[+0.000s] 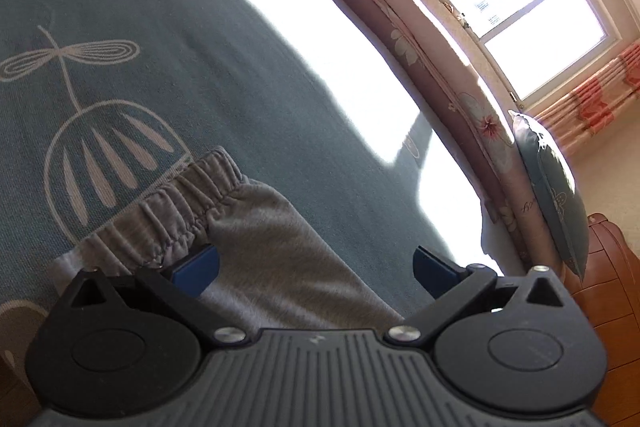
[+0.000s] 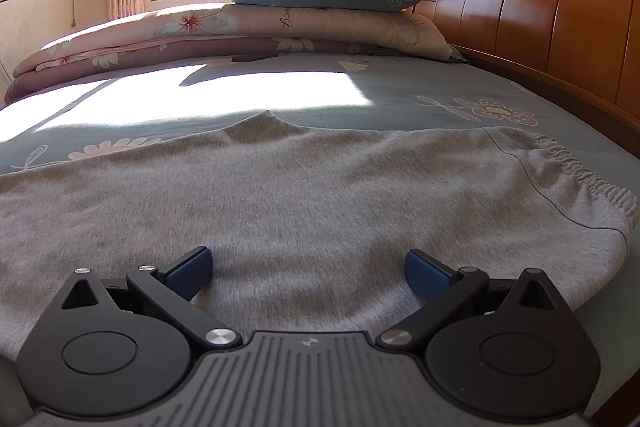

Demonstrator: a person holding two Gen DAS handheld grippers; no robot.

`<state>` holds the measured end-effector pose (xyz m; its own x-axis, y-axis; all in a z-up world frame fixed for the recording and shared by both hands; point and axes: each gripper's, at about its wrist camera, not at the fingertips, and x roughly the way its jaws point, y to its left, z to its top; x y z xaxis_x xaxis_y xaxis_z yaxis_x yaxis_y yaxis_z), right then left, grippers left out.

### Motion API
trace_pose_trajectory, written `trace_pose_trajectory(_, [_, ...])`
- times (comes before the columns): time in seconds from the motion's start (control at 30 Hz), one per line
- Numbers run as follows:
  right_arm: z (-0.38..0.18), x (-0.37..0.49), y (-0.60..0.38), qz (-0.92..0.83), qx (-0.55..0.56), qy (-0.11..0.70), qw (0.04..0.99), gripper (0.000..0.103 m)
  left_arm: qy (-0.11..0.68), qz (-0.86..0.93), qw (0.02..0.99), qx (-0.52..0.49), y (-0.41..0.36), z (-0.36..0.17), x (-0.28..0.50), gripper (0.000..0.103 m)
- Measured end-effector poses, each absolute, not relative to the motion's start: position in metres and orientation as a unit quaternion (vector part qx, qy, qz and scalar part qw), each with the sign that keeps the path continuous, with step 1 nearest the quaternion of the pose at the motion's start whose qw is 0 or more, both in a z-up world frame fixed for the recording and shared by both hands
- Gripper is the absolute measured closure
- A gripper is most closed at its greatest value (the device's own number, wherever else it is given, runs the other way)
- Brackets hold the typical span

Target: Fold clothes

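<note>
Left gripper [image 1: 316, 269] sits wide open at the bottom of its frame, over the elastic waistband [image 1: 180, 199] end of the grey pants [image 2: 280, 195]. Right gripper [image 2: 308, 267] is wide open too, low over the pants, which lie flat on the blue bedspread [image 2: 400, 83], waistband toward the right edge.

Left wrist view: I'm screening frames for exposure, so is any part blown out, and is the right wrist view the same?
Left wrist view: sunlit bedspread clips to white; window glares. Right wrist view: smaller clipped patch; grey trousers evenly lit.
</note>
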<state>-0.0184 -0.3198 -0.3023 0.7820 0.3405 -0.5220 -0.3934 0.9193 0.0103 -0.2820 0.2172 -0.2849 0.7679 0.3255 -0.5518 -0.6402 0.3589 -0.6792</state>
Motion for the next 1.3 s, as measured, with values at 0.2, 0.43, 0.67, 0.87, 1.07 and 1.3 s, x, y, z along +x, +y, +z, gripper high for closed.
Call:
trace_pose_trajectory(0.2, [-0.302, -0.019, -0.319, 0.194, -0.049, 0.268, 0.942, 0.000, 0.174, 0.286, 0.824, -0.457, 0.216, -0.290, -0.261, 0.001])
trace_pose_trajectory(0.43, [-0.302, -0.022, -0.319, 0.198, -0.059, 0.266, 0.942, 0.000, 0.175, 0.278, 0.839, -0.434, 0.228, -0.291, -0.233, 0.001])
trace_pose_trajectory(0.67, [-0.303, -0.021, -0.319, 0.200, -0.062, 0.264, 0.941, 0.000, 0.193, 0.284, 0.841, -0.418, 0.218, -0.278, -0.239, 0.001])
trace_pose_trajectory(0.87, [-0.303, -0.020, -0.317, 0.196, -0.060, 0.265, 0.942, 0.000, 0.270, 0.214, 0.846, -0.408, 0.184, -0.271, -0.240, 0.001])
trace_pose_trajectory(1.07, [-0.302, -0.020, -0.316, 0.193, -0.059, 0.267, 0.942, 0.000, 0.315, 0.271, 0.816, -0.403, 0.173, -0.284, -0.249, 0.001])
trace_pose_trajectory(1.3, [-0.302, -0.019, -0.316, 0.194, -0.059, 0.268, 0.942, 0.000, 0.279, 0.320, 0.809, -0.406, 0.159, -0.276, -0.281, 0.001])
